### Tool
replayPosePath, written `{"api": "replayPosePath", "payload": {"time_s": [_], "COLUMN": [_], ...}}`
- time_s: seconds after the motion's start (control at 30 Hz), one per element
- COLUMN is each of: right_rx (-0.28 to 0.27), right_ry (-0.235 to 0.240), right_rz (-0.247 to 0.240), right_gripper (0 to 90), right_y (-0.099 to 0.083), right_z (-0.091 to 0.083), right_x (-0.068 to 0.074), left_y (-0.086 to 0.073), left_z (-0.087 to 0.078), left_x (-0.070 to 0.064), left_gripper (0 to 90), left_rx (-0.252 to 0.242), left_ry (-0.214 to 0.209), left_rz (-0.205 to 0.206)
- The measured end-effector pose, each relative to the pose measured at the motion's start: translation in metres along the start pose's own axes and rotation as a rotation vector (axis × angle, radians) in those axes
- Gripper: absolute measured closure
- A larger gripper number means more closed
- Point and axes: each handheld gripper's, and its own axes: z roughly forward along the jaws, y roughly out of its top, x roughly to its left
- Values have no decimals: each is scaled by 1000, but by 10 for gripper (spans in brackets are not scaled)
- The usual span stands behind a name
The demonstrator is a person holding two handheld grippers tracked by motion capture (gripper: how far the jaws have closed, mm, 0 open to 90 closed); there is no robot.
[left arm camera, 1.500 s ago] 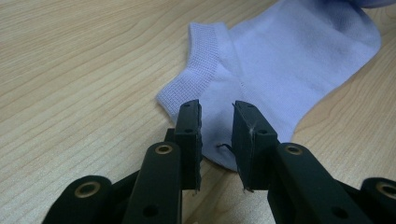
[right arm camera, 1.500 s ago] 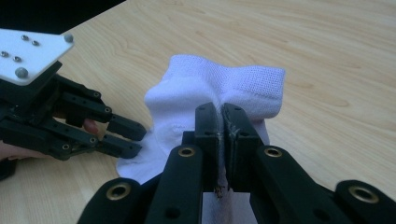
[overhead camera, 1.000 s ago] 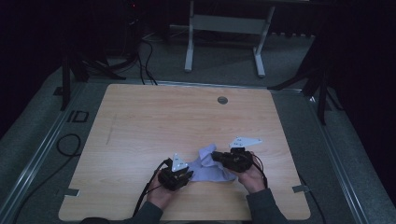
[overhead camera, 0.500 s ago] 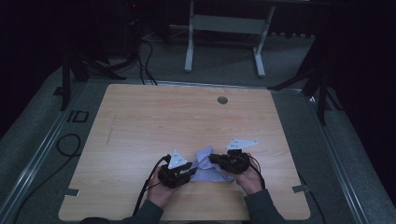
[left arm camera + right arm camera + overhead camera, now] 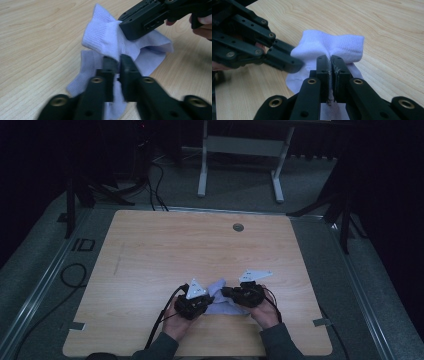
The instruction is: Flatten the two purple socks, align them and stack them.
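While your left gripper (image 5: 115, 65) pinches the pale sock (image 5: 105, 42) between closed jaws, your right gripper (image 5: 330, 65) clamps its ribbed cuff too, holding it bunched just above the wooden table (image 5: 165, 250), near your edge

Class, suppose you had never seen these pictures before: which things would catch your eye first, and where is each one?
First comes the pale lilac sock, bunched near the front edge of the wooden table, between the person's two hands. Both black claws are pinched onto its cloth: the left claw on the lower fabric, the right claw on the ribbed cuff. Farther back, a small round grommet sits in the tabletop.
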Motion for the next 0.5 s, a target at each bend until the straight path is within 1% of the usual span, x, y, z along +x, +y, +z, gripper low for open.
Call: {"api": "replayPosePath", "payload": {"time_s": [0.2,0.3,0.33,0.43,0.5], "right_rx": [-2,-18,-30,-61,-73], "right_ry": [1,8,7,-4,-35], "right_rz": [1,0,1,3,2], "right_gripper": [837,790,768,747,745], "right_y": [0,2,3,6,6], "right_z": [-1,-5,-9,-21,-29], "right_x": [0,1,1,1,-1], "left_y": [0,0,0,-1,-1], "left_z": [-1,-1,-1,-1,-1], "left_x": [0,0,0,0,0], "left_gripper": [890,891,891,891,891], "left_rx": [-4,-1,1,5,7], "left_ry": [4,7,7,7,8], "left_rz": [4,4,4,1,-2]}}
